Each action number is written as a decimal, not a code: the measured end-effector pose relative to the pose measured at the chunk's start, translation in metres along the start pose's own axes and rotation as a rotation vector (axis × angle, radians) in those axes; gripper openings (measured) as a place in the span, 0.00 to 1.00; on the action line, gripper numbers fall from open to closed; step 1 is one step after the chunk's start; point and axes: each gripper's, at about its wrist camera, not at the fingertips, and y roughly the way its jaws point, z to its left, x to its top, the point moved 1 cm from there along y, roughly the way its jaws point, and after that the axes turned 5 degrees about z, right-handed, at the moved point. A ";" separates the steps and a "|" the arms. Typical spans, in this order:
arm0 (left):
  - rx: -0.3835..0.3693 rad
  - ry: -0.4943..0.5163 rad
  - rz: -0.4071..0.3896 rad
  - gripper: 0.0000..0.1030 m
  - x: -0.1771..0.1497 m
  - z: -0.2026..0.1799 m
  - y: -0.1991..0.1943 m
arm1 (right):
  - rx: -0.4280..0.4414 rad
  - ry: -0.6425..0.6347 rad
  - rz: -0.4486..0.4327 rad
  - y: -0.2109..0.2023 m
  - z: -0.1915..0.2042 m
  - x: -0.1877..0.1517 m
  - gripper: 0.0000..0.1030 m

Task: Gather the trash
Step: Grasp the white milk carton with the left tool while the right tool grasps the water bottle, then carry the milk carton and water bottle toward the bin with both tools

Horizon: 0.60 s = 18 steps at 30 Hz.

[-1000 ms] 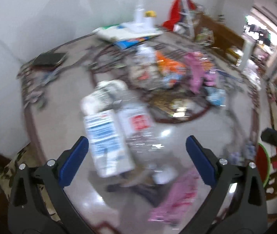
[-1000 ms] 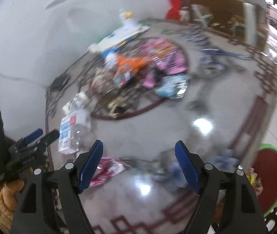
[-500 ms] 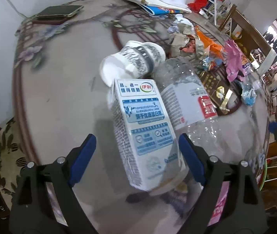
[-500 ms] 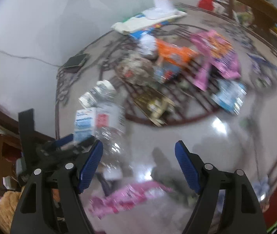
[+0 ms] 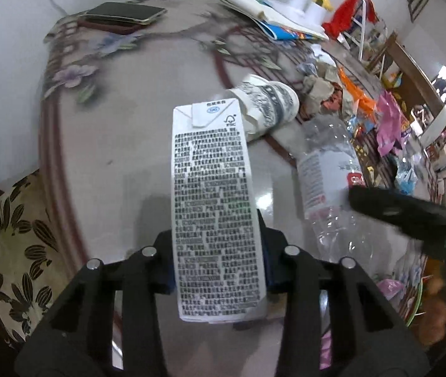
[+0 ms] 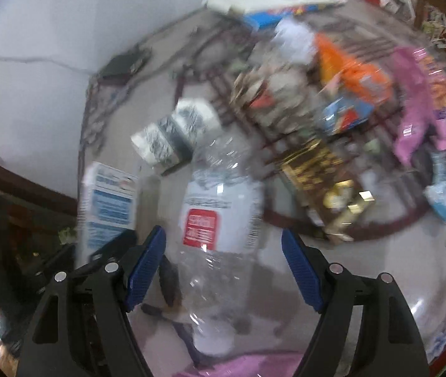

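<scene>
My left gripper [image 5: 218, 257] is shut on a white milk carton [image 5: 213, 201], whose printed side faces the camera; the carton also shows at the left of the right wrist view [image 6: 108, 207]. My right gripper [image 6: 223, 270] is open, its blue pads either side of a clear plastic bottle [image 6: 223, 220] with a red label, lying on the table. The bottle also lies right of the carton in the left wrist view [image 5: 326, 185]. A crushed paper cup [image 5: 267, 106] lies just beyond both.
A pile of wrappers [image 6: 364, 88] in orange, pink and blue covers the round table's middle. Phones [image 5: 122, 15] lie at the far left edge. Papers and a white bottle [image 5: 285, 15] stand at the back. A pink wrapper [image 6: 248, 367] lies near the front edge.
My left gripper closed on the milk carton and turned it so the printed side faces up. My right gripper moved left and closer, straddling the plastic bottle.
</scene>
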 end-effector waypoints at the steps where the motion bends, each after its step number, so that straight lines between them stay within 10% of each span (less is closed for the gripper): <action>1: 0.000 -0.004 -0.004 0.36 0.000 0.001 -0.002 | -0.008 0.002 0.037 0.013 0.002 0.002 0.72; 5: -0.009 -0.025 -0.016 0.36 -0.002 0.003 -0.006 | -0.033 0.002 0.074 0.029 0.002 0.000 0.54; 18: -0.053 0.063 -0.066 0.36 0.000 -0.042 -0.022 | 0.023 -0.023 -0.083 -0.047 -0.033 -0.040 0.53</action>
